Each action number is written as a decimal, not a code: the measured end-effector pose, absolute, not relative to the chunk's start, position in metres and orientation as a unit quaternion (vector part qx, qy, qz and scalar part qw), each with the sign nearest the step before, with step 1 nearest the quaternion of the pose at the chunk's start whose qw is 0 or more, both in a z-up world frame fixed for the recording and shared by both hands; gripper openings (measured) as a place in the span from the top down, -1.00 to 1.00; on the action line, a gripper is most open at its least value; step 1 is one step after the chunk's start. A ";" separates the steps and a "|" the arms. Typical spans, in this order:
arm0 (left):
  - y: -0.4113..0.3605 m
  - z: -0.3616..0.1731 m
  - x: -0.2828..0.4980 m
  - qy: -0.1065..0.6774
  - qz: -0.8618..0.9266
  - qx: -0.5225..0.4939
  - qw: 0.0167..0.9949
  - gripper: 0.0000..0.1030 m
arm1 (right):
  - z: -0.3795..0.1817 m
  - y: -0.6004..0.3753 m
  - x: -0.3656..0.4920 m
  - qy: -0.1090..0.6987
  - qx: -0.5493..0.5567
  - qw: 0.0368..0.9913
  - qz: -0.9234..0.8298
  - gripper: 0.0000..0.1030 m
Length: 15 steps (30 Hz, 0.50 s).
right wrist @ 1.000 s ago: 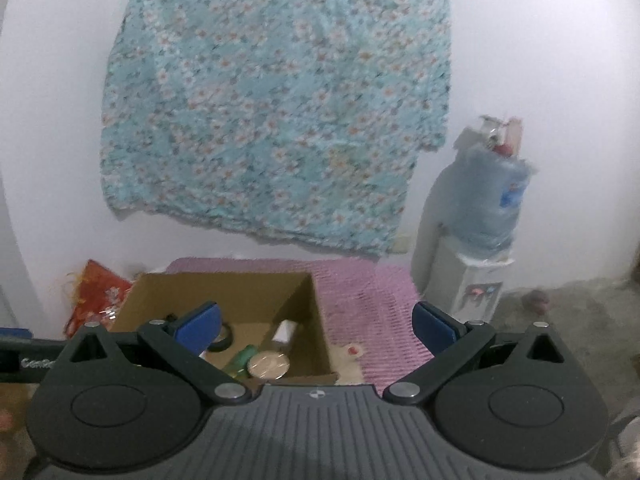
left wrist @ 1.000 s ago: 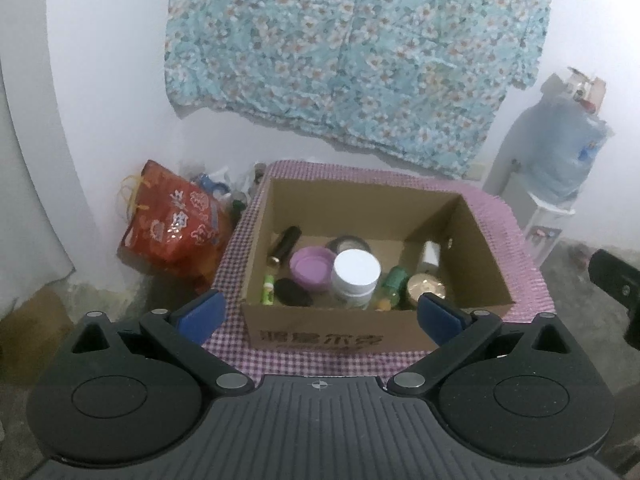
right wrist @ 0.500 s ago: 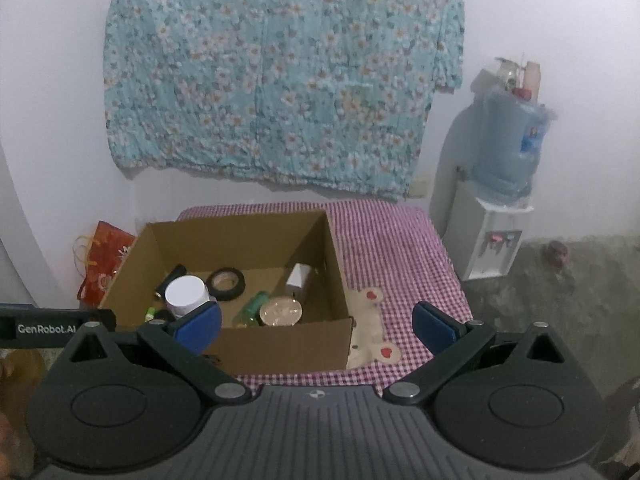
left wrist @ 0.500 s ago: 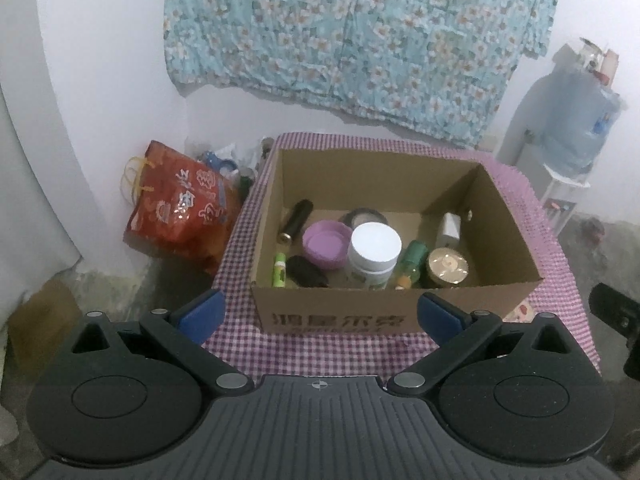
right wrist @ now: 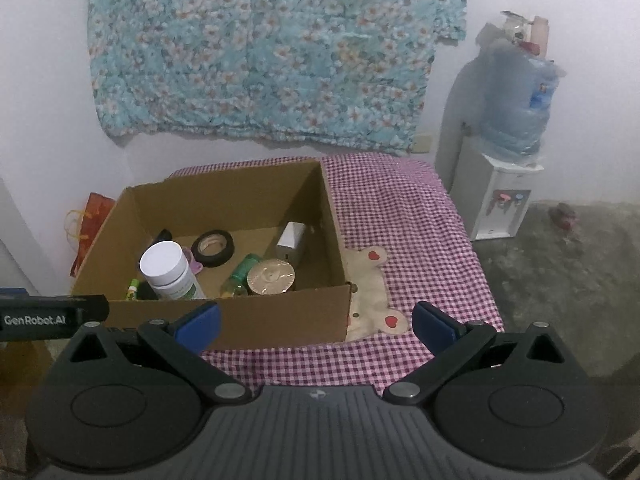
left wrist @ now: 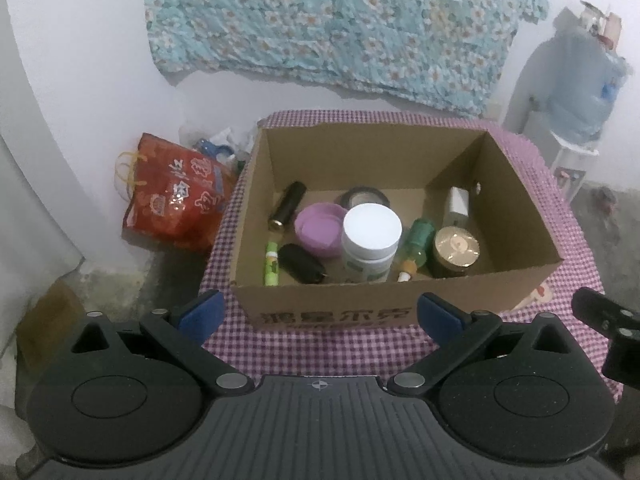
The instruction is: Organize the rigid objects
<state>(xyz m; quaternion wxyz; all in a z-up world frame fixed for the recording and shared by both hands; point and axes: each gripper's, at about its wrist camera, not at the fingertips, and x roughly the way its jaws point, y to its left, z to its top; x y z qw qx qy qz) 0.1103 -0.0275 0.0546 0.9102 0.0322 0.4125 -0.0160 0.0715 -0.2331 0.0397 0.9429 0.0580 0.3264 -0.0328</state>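
The near wall of the cardboard box (left wrist: 332,312) hides the feet of the things inside: a white-lidded jar (left wrist: 371,240), a green bottle (left wrist: 416,244), a gold-lidded jar (left wrist: 456,250), a tape roll (right wrist: 212,247). The box stands on a purple checked cloth (right wrist: 420,240). The left gripper (left wrist: 318,314) and right gripper (right wrist: 316,322) are both spread wide and hold nothing. A floral cloth (right wrist: 260,48) hangs on the wall, and a water dispenser (right wrist: 500,200) stands beside

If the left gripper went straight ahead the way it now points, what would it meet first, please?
Probably the near wall of the cardboard box: the open left gripper is centred on it, though depth is unclear. Aimed slightly higher, the white-lidded jar would come first.
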 end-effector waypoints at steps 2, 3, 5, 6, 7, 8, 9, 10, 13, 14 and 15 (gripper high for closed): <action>-0.028 0.052 0.114 0.415 -0.020 0.033 0.909 -0.99 | 0.039 -0.232 0.077 0.328 0.058 0.942 -0.026 -1.00; -0.029 0.052 0.115 0.416 -0.020 0.034 0.908 -0.99 | 0.038 -0.231 0.081 0.329 0.059 0.942 -0.023 -1.00; -0.031 0.050 0.118 0.418 -0.019 0.035 0.908 -0.99 | 0.037 -0.230 0.087 0.332 0.059 0.941 -0.018 -1.00; -0.031 0.050 0.119 0.419 -0.020 0.035 0.907 -0.99 | 0.036 -0.229 0.089 0.334 0.060 0.941 -0.015 -1.00; -0.032 0.049 0.120 0.420 -0.019 0.035 0.907 -0.99 | 0.036 -0.229 0.092 0.336 0.061 0.940 -0.013 -1.00; -0.032 0.049 0.121 0.420 -0.020 0.035 0.907 -0.99 | 0.035 -0.227 0.094 0.338 0.062 0.939 -0.009 -1.00; -0.032 0.049 0.122 0.420 -0.020 0.036 0.906 -0.99 | 0.034 -0.226 0.097 0.340 0.061 0.939 -0.006 -1.00; -0.033 0.049 0.123 0.420 -0.019 0.036 0.906 -0.99 | 0.033 -0.225 0.098 0.341 0.061 0.938 -0.003 -1.00; -0.034 0.049 0.124 0.418 -0.019 0.038 0.907 -0.99 | 0.030 -0.221 0.104 0.344 0.056 0.937 -0.001 -1.00; -0.035 0.049 0.124 0.418 -0.019 0.039 0.908 -0.99 | 0.030 -0.220 0.106 0.346 0.054 0.937 -0.002 -1.00; -0.035 0.049 0.124 0.416 -0.019 0.040 0.908 -0.99 | 0.029 -0.219 0.107 0.348 0.053 0.936 -0.003 -1.00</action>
